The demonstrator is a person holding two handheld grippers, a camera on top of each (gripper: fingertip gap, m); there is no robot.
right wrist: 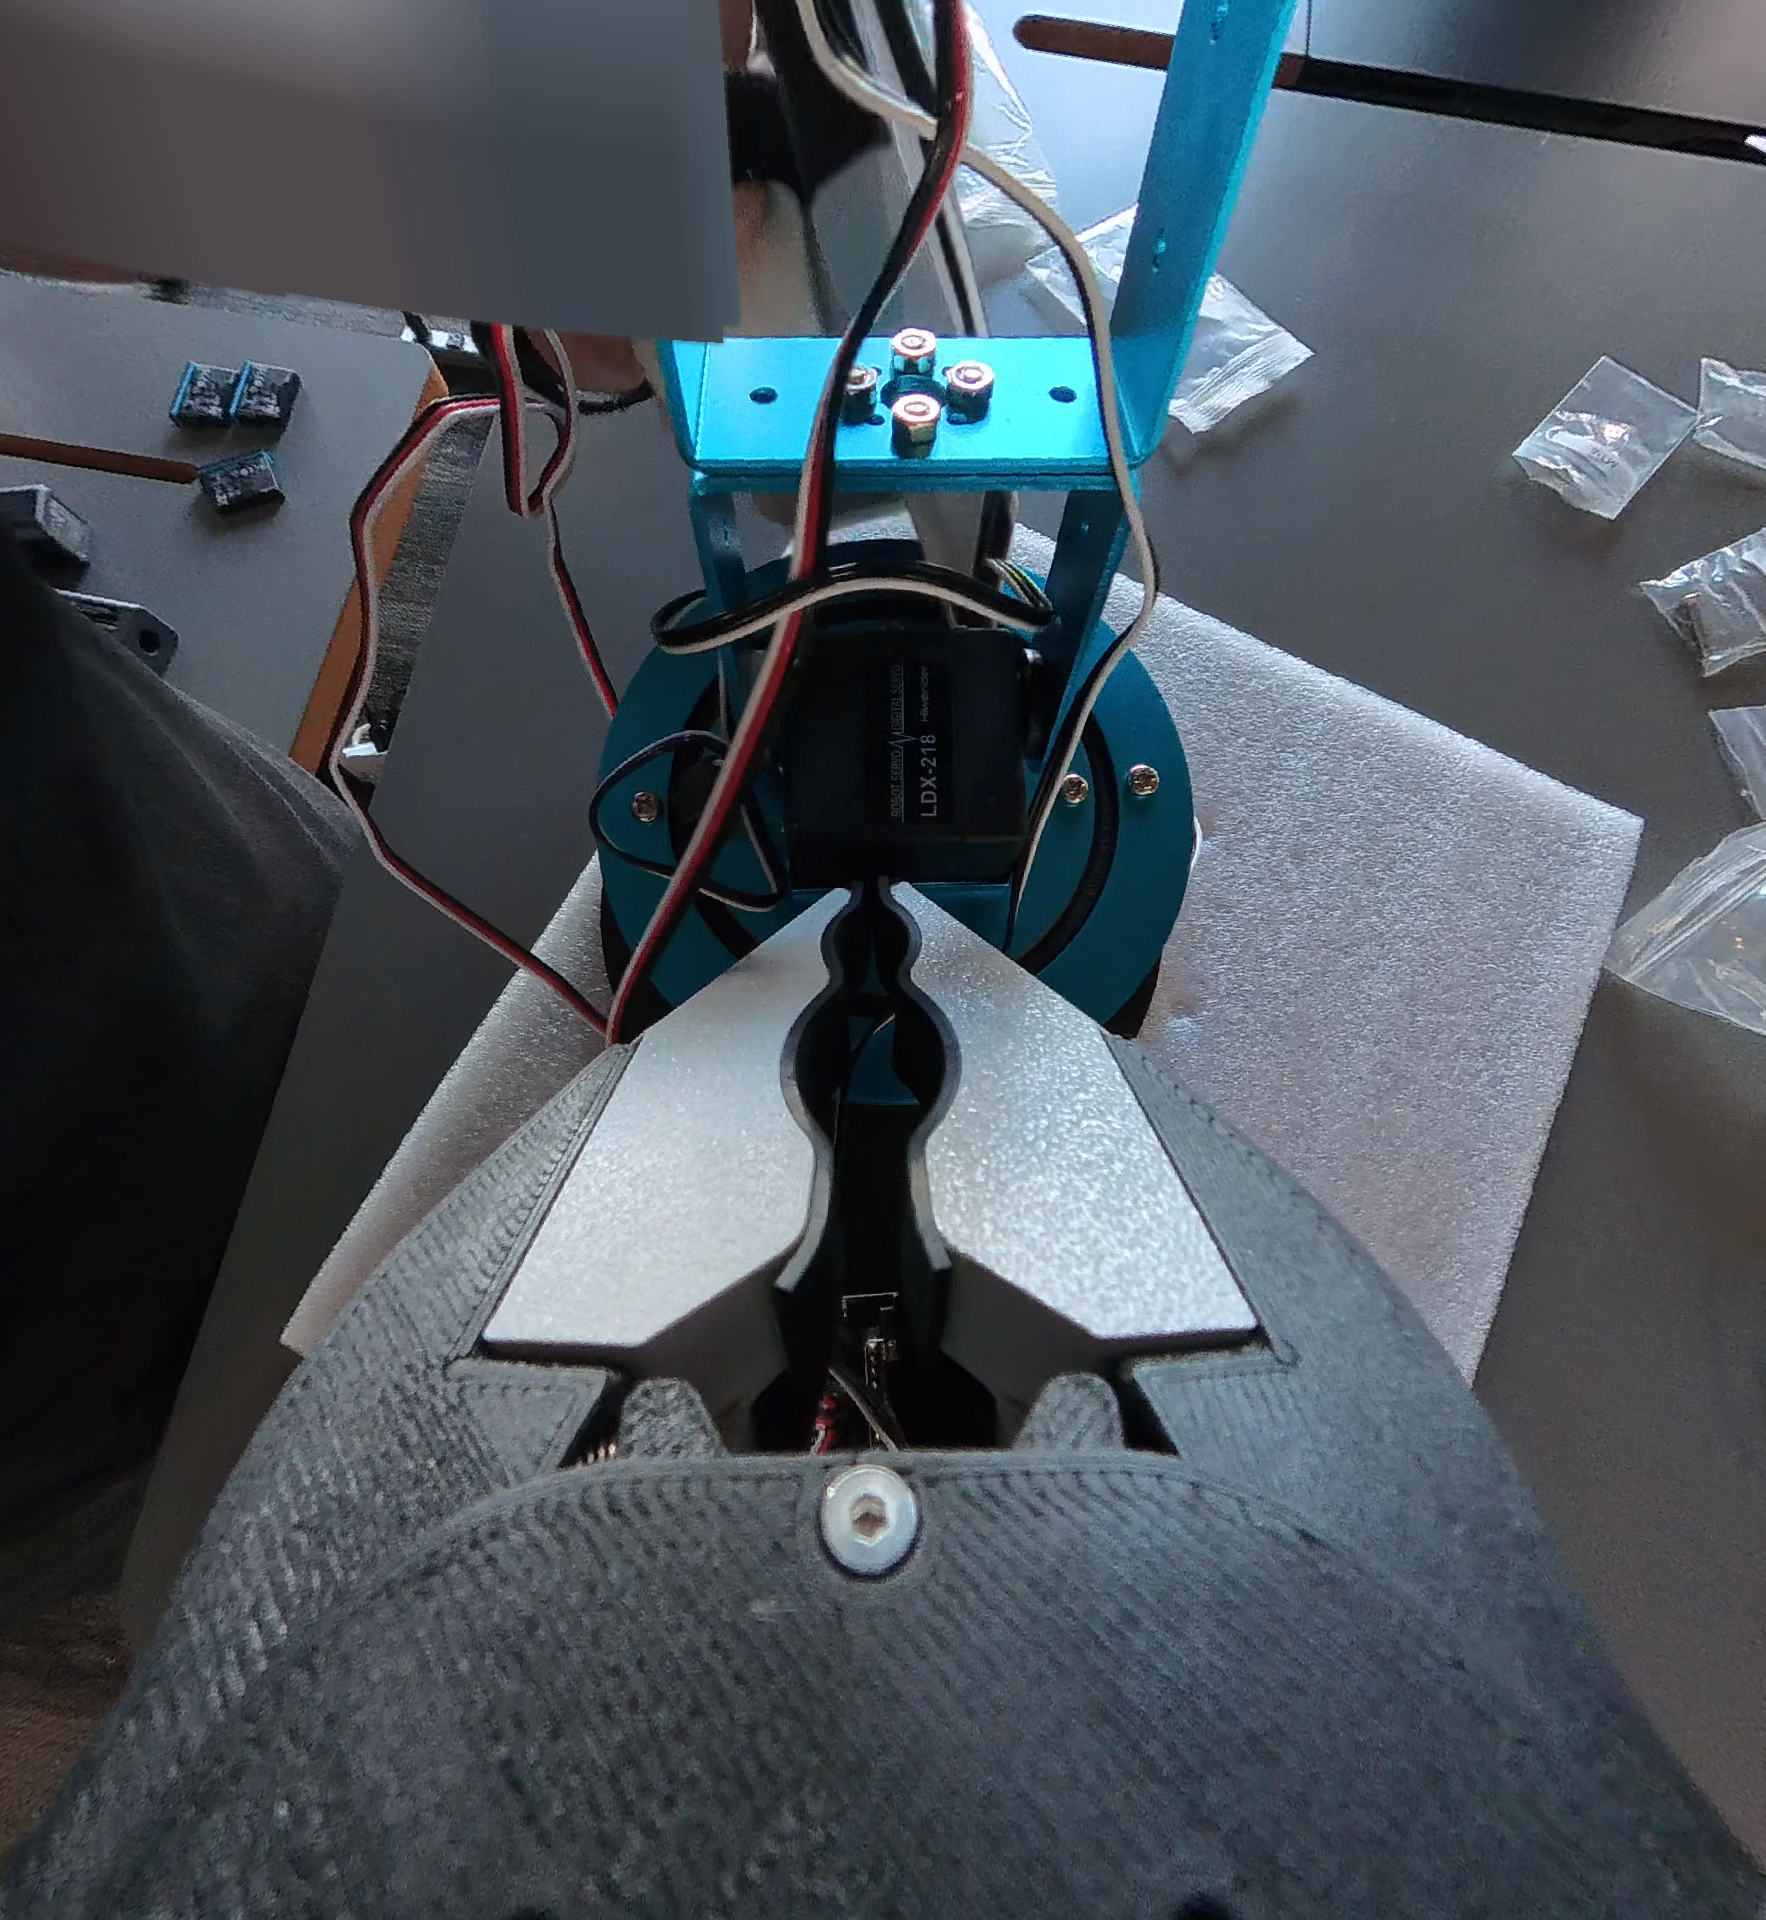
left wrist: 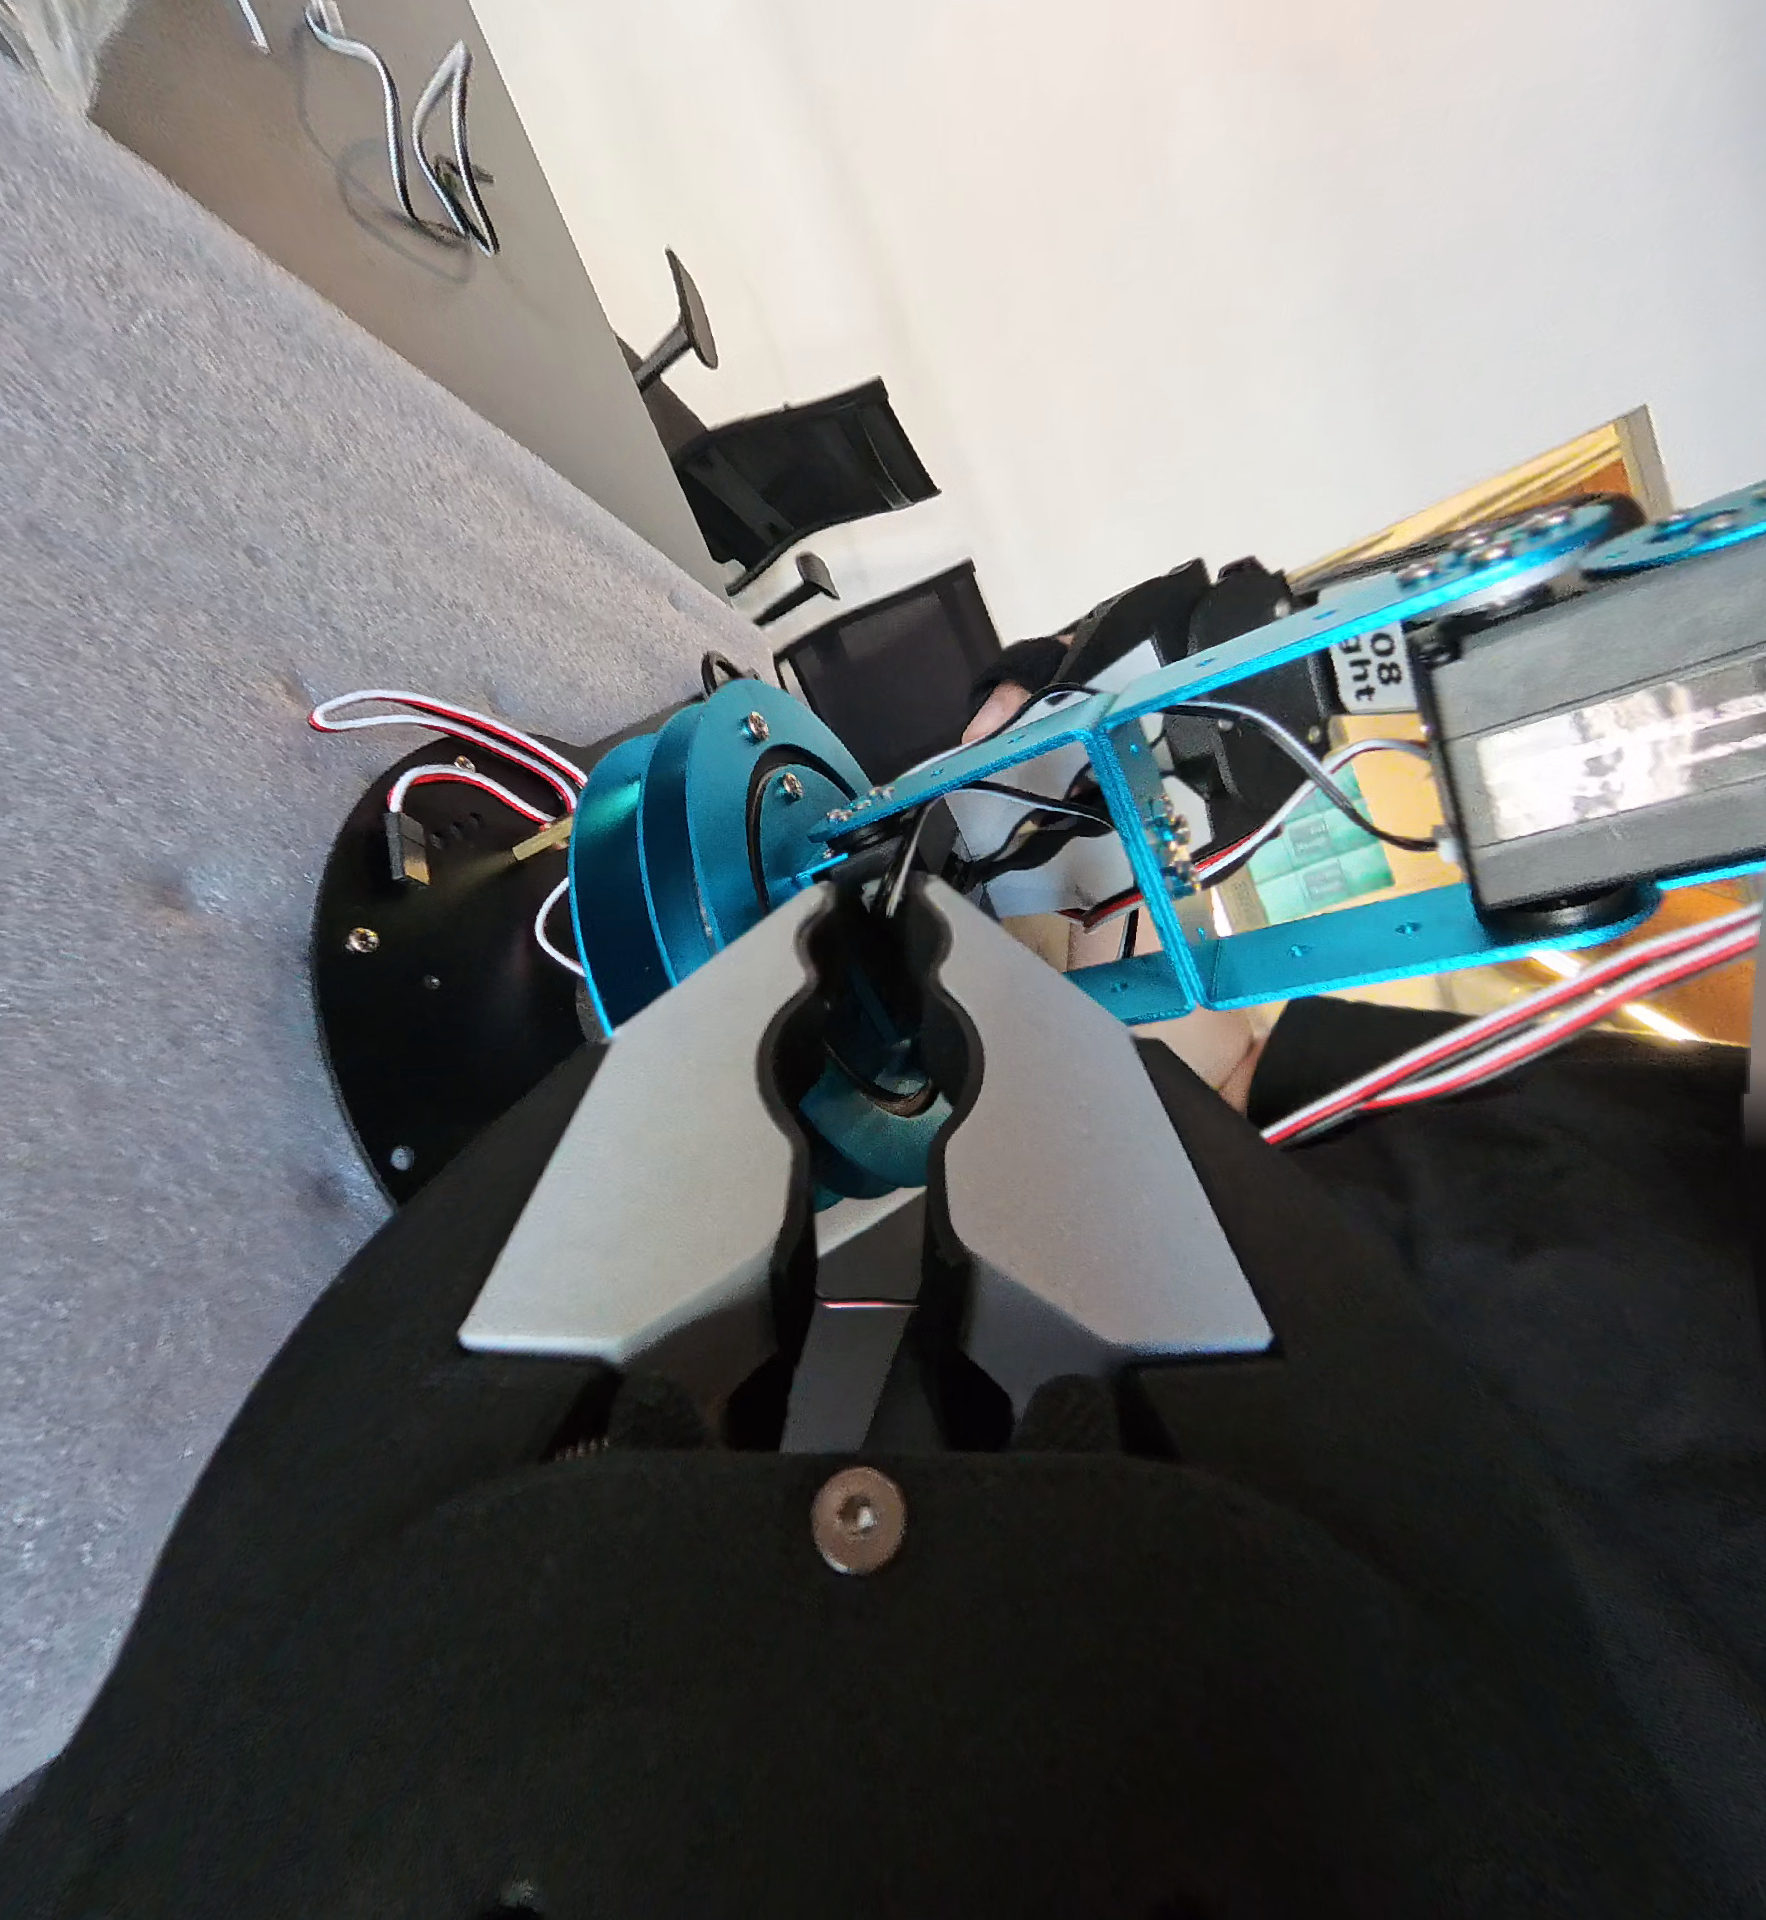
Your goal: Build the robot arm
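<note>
- Up close, the left gripper [left wrist: 874,894] has its silver jaws drawn nearly together around the lower part of a small blue robot arm [left wrist: 1159,831], with black wires and a blue part in the scalloped gap; whether they truly pinch it cannot be told.
- At 9 o'clock from those tips, the arm's round blue turntable [left wrist: 692,852] sits on a black base plate [left wrist: 432,966], which rests on grey foam sheet [left wrist: 131,727].
- At 2 o'clock a black servo [left wrist: 1627,758] hangs in the blue bracket, well off the foam, with striped wires trailing beneath it.
- Beyond, black office chairs [left wrist: 806,468] stand by a white wall; that side is open.
- The right gripper [right wrist: 874,888] meets the same arm from another side, its jaws nearly closed just under a labelled black servo [right wrist: 910,758]; a dark wire runs down the slot, and a firm grip cannot be confirmed.
- At 12 o'clock a blue bracket plate [right wrist: 889,416] carries four bolts.
- The foam's near edge runs at 7 o'clock and its right edge at 3 o'clock, with bare dark table [right wrist: 1430,364] outside it.
- Clear parts bags [right wrist: 1741,613] crowd 2 to 3 o'clock; small blue modules [right wrist: 235,395] lie at 10 o'clock.
</note>
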